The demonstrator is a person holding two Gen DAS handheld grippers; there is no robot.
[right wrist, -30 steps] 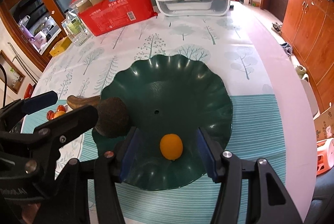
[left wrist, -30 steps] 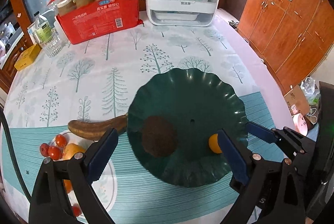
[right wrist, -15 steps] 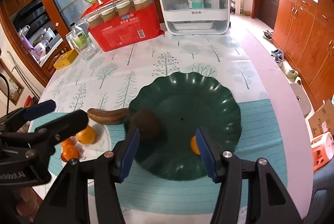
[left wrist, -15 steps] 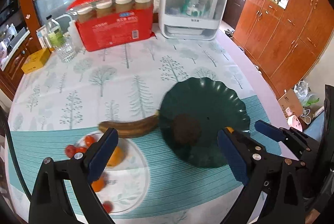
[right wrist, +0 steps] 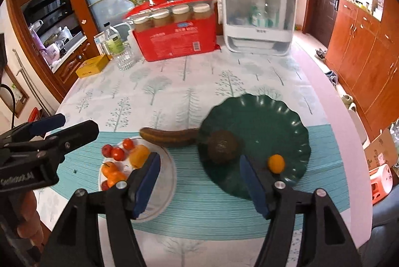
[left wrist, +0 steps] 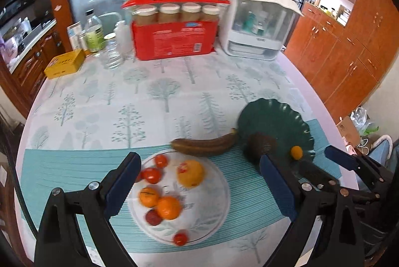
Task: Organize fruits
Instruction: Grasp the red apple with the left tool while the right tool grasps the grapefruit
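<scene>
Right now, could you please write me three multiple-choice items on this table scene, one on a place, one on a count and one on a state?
1. Where does the dark banana lie?
A. in the green dish
B. on the cloth between the white plate and the green dish
C. on the red box

2. How many fruits are in the green dish?
A. two
B. four
C. none

3. How is the left gripper?
A. shut on the banana
B. shut on an orange
C. open, holding nothing

Answers:
1 B: it rests on the tablecloth, between the white plate and the dish rim.
2 A: only the brown round fruit and the small orange fruit sit there.
3 C: its fingers stand wide apart above the plate with nothing gripped.
</scene>
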